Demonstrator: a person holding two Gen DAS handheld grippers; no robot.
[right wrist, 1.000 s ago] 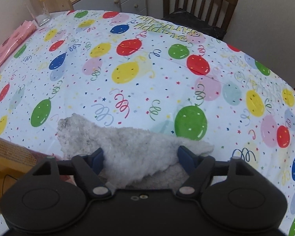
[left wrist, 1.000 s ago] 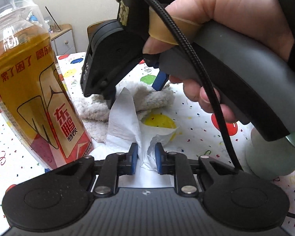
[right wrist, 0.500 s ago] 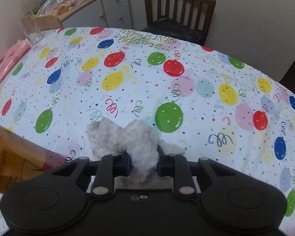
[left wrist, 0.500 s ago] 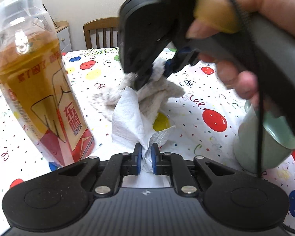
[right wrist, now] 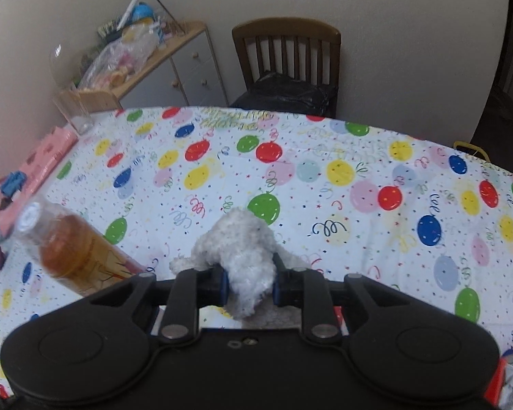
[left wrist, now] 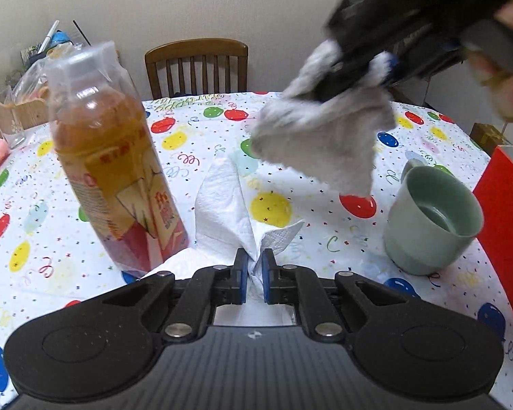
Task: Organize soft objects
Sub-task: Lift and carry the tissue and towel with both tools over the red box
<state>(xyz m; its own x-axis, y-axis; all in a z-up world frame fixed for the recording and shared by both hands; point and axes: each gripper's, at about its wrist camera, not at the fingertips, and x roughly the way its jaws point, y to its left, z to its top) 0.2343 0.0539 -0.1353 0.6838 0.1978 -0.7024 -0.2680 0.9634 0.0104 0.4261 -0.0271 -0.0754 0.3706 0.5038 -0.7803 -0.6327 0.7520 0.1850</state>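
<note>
Soft, even indoor light in both views, no hard shadows. Heavy fisheye bending curves the table edge (right wrist: pixel 427 136) and darkens the corners. In the left wrist view the right gripper (left wrist: pixel 355 78) and its fluffy cloth (left wrist: pixel 325 136) are motion-smeared; the drink bottle (left wrist: pixel 113 171) looks a bit soft too, with faint glare near its cap.
</note>
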